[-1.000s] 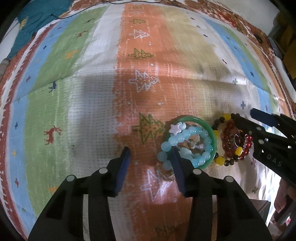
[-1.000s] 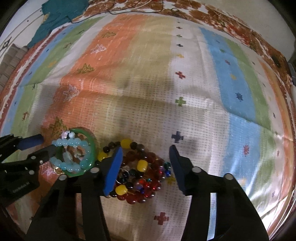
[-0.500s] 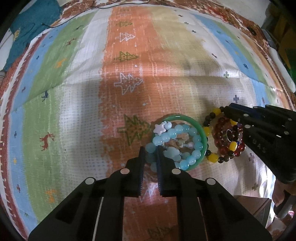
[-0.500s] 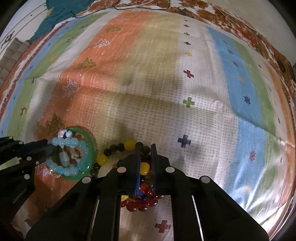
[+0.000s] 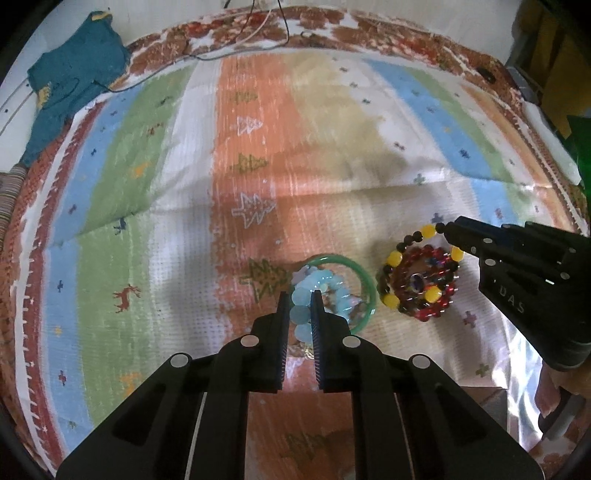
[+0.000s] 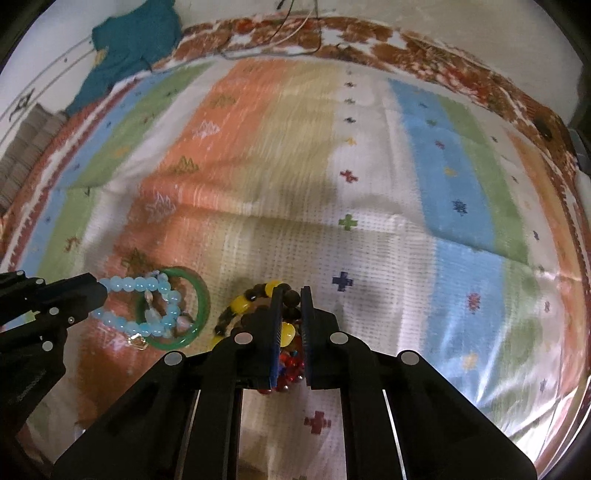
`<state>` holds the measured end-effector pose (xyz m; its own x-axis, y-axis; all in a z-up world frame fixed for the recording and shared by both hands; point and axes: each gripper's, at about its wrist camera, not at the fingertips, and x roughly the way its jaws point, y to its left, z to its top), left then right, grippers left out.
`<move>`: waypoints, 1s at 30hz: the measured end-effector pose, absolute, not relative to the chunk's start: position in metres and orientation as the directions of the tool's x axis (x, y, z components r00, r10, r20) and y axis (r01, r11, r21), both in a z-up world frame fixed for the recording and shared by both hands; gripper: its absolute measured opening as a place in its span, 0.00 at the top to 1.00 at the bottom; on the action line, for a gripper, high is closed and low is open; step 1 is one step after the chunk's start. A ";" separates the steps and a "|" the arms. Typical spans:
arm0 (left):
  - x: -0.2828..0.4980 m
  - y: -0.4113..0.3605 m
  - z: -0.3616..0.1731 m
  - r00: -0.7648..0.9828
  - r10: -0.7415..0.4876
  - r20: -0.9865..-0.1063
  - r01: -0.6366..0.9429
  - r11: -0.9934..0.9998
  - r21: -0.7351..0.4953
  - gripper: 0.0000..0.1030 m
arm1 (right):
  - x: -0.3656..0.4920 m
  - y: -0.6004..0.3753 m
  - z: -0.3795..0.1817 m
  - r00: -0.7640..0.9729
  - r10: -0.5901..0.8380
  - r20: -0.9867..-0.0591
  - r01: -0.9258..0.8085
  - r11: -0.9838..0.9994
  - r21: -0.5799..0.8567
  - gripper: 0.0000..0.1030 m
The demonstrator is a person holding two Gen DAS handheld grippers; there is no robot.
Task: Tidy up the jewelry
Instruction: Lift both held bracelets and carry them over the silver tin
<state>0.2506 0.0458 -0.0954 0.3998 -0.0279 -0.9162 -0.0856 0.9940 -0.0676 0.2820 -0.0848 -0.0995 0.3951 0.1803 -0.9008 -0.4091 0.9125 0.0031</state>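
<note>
My left gripper (image 5: pixel 300 299) is shut on a pale blue bead bracelet (image 5: pixel 312 284), whose strand is stretched up from inside a green bangle (image 5: pixel 364 280) lying on the striped cloth. In the right wrist view the left gripper (image 6: pixel 96 292) shows at the left edge, holding that blue bracelet (image 6: pixel 129 284) over the bangle (image 6: pixel 203 299). My right gripper (image 6: pixel 291 295) is shut on a black-and-yellow bead bracelet (image 6: pixel 238 306), above a red bead bracelet (image 6: pixel 288 363). In the left wrist view the right gripper (image 5: pixel 448 230) pinches the black-and-yellow bracelet (image 5: pixel 392 258) at its far end, with the red beads (image 5: pixel 428 314) beneath.
A striped, patterned cloth (image 5: pixel 258 184) covers the whole surface. A teal garment (image 5: pixel 74 81) and thin cables (image 5: pixel 258 33) lie at its far edge. A white object (image 5: pixel 550 140) lies along the right side. A person's hand (image 5: pixel 554 398) shows at the lower right.
Both grippers went from open to shut, the left on the blue bracelet and the right on the black-and-yellow one. Both then rose, pulling the strands up.
</note>
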 end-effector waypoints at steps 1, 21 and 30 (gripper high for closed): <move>0.249 0.045 -0.092 0.405 -0.030 -0.914 -0.085 0.994 -0.070 0.90 | 0.280 -0.087 -0.096 0.400 0.184 -0.898 -0.404 0.915 0.008 0.90; 0.207 0.039 -0.037 0.510 -0.060 -0.858 -0.091 0.988 -0.123 0.90 | 0.229 -0.110 -0.032 0.523 0.284 -0.804 -0.412 0.910 0.053 0.90; 0.180 0.030 -0.017 0.549 -0.089 -0.831 -0.062 0.987 -0.147 0.89 | 0.205 -0.115 -0.012 0.552 0.317 -0.771 -0.431 0.900 0.061 0.90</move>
